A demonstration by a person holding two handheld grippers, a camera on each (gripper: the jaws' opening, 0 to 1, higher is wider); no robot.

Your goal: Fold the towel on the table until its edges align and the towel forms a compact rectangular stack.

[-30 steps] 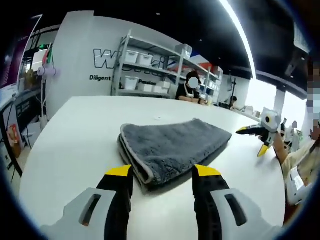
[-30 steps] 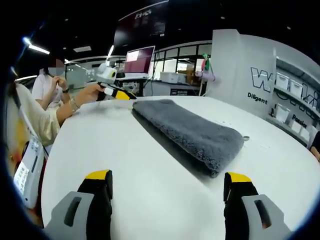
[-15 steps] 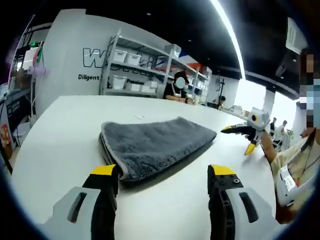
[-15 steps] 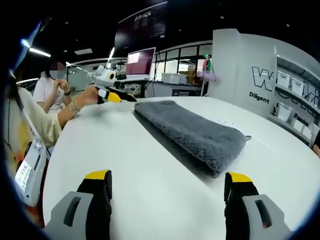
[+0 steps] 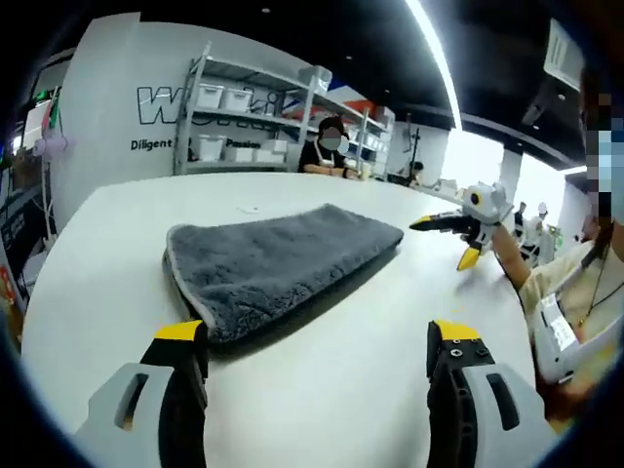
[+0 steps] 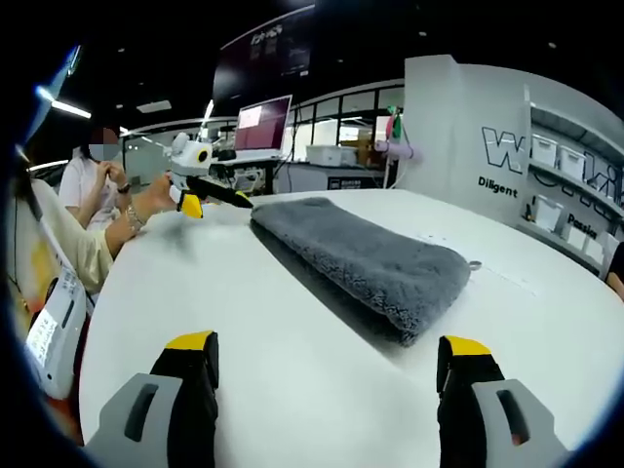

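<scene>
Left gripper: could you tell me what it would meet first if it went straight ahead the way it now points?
Probably the folded grey towel, at its near end on the white table; the left gripper is open and just short of it.

A white wall [image 5: 107, 107] with large dark lettering stands behind the white table [image 5: 322, 322]. Metal shelves [image 5: 249, 127] holding white bins line it. The ceiling is dark, crossed by a long light strip [image 5: 444, 73]. A monitor [image 6: 261, 125] glows on a desk, and bright windows [image 5: 483, 161] show far off.
</scene>
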